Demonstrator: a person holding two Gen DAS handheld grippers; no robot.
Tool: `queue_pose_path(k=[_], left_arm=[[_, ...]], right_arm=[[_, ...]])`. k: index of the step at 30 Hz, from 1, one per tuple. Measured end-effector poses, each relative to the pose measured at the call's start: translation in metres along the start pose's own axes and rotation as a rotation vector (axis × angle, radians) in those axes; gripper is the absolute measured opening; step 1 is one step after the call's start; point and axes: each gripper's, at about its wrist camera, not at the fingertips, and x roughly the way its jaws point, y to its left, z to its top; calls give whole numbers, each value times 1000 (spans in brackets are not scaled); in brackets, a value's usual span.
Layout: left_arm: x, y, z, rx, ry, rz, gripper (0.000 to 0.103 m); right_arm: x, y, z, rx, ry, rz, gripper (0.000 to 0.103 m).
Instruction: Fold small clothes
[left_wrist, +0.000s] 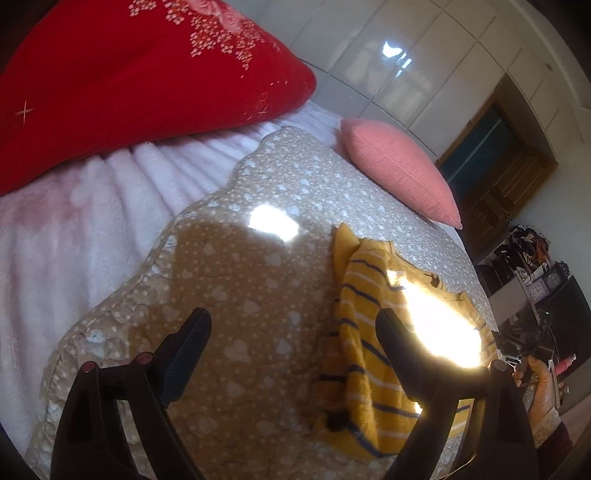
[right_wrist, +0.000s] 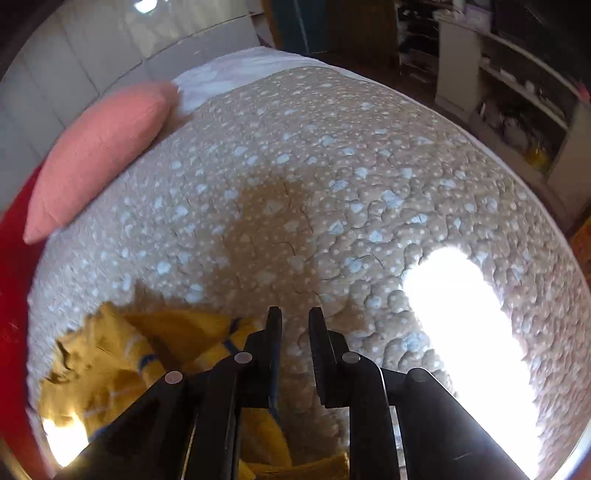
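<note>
A small yellow garment with navy and white stripes (left_wrist: 369, 332) lies crumpled on the beige heart-print quilt (left_wrist: 240, 280). My left gripper (left_wrist: 295, 325) is wide open and empty above the quilt; its right finger (left_wrist: 399, 354) is over the garment's edge. In the right wrist view the garment (right_wrist: 122, 354) lies at lower left, running under the gripper. My right gripper (right_wrist: 295, 321) has its fingers a narrow gap apart with nothing between the tips. It hovers over the quilt (right_wrist: 332, 166) next to the garment.
A red pillow (left_wrist: 129, 81) and a pink cushion (left_wrist: 399, 170) lie at the head of the bed; the cushion also shows in the right wrist view (right_wrist: 99, 155). White fleece blanket (left_wrist: 74, 229) at left. Bright sun patches (right_wrist: 472, 339). Shelves (right_wrist: 517, 92) beyond the bed.
</note>
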Motion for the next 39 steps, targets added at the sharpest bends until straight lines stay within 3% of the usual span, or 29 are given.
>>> queue_pose_path(k=[2, 5, 7, 10, 13, 18, 21, 23, 26, 28, 30, 34, 35, 37, 39], left_arm=[[6, 7, -2, -28, 36, -1, 90], [7, 12, -3, -58, 43, 17, 90], [3, 16, 1, -67, 21, 43, 90], [-6, 29, 6, -100, -18, 105, 90], [-15, 51, 10, -168, -39, 140, 90], [-27, 86, 14, -277, -51, 135, 90], [-36, 96, 18, -299, -73, 136, 90], [-40, 100, 19, -312, -78, 132, 90], [-39, 101, 19, -314, -66, 122, 90], [-37, 98, 19, -307, -60, 120, 90], [-36, 93, 19, -298, -58, 111, 90], [-32, 76, 18, -258, -64, 96, 90], [-31, 71, 17, -246, -63, 94, 90], [-27, 64, 15, -222, -53, 92, 90], [-25, 61, 12, -205, -43, 93, 90]], right_arm=[[-22, 19, -8, -43, -42, 47, 18], [-48, 75, -31, -184, -24, 142, 20], [-57, 122, -54, -295, 26, 214, 39], [-63, 191, -106, -473, 107, 312, 59], [-54, 248, -157, -604, 187, 354, 63], [-4, 307, -210, -658, 292, 279, 69], [22, 329, -229, -684, 283, 152, 82], [34, 341, -240, -762, 255, 32, 83], [37, 348, -252, -852, 197, -97, 75], [33, 343, -252, -871, 163, -139, 49], [30, 335, -251, -895, 143, -147, 36], [31, 340, -263, -996, 100, -198, 36], [31, 342, -267, -1017, 86, -204, 36], [26, 343, -262, -1006, 81, -176, 24], [14, 331, -240, -911, 106, -73, 16]])
